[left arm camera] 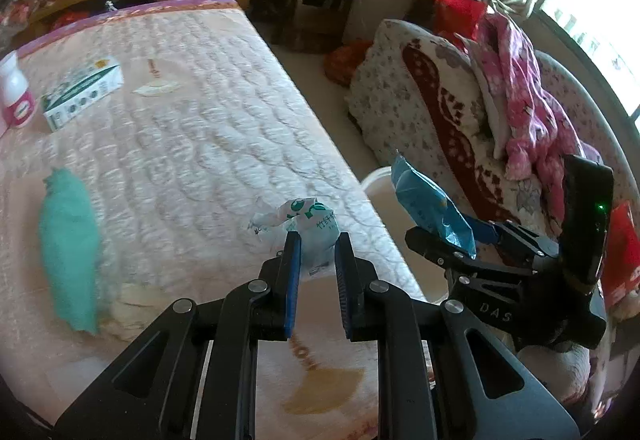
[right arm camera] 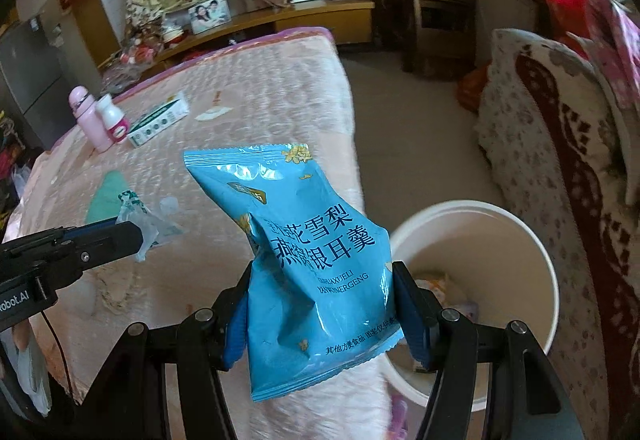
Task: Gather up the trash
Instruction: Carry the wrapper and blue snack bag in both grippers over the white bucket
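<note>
Trash: right tool (right arm camera: pixel 320 304) grips blue packet (right arm camera: pixel 316 264) beside bin (right arm camera: pixel 548 280); left tool (left arm camera: pixel 316 260) clamps crumpled wrapper (left arm camera: pixel 304 224) over bed (left arm camera: pixel 180 120).

The blue packet (right arm camera: pixel 316 272) hides the near rim of the bucket (right arm camera: pixel 500 224); its contents are indistinct.

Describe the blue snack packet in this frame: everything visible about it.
The blue snack packet is a glossy, crinkled foil-like pouch with dark blue Chinese characters, the Latin text "YANWONERGENG", small yellow flower prints and serrated sealed ends. It looks puffy yet creased and stands roughly upright, tilted slightly. The right tool pinches its lower half between blue pads, holding it in the air beside the bed edge, near the white bucket. Only the pads touch it. The left wrist view shows it side-on.
</note>
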Tool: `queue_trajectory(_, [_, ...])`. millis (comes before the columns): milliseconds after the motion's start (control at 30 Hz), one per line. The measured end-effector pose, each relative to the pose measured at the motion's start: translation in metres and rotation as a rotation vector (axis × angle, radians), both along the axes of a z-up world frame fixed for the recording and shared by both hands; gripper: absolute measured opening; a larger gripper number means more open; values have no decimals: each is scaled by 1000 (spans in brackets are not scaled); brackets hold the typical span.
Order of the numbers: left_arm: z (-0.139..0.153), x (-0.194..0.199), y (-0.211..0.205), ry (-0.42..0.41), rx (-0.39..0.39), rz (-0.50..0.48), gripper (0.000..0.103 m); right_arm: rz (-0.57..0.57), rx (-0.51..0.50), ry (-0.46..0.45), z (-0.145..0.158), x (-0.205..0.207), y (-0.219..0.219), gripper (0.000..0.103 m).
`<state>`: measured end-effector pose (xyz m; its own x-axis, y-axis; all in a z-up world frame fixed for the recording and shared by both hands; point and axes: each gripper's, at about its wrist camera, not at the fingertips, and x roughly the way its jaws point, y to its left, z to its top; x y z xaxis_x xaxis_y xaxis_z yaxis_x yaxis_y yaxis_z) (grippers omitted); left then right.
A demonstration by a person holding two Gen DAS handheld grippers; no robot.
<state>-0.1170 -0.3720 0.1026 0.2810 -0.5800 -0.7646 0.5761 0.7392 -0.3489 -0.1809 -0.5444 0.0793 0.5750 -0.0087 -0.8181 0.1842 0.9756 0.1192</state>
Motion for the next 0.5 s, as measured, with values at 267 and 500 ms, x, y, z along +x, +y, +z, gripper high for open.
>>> queue_trajectory(267, [-4,-14,-41,4,3,-76,14,-92,10,24,-12,-27,-46,61])
queue_trajectory(500, [-14,-27,-81,29,5,-139,14,-164,15,52,-23,-46,-82,61])
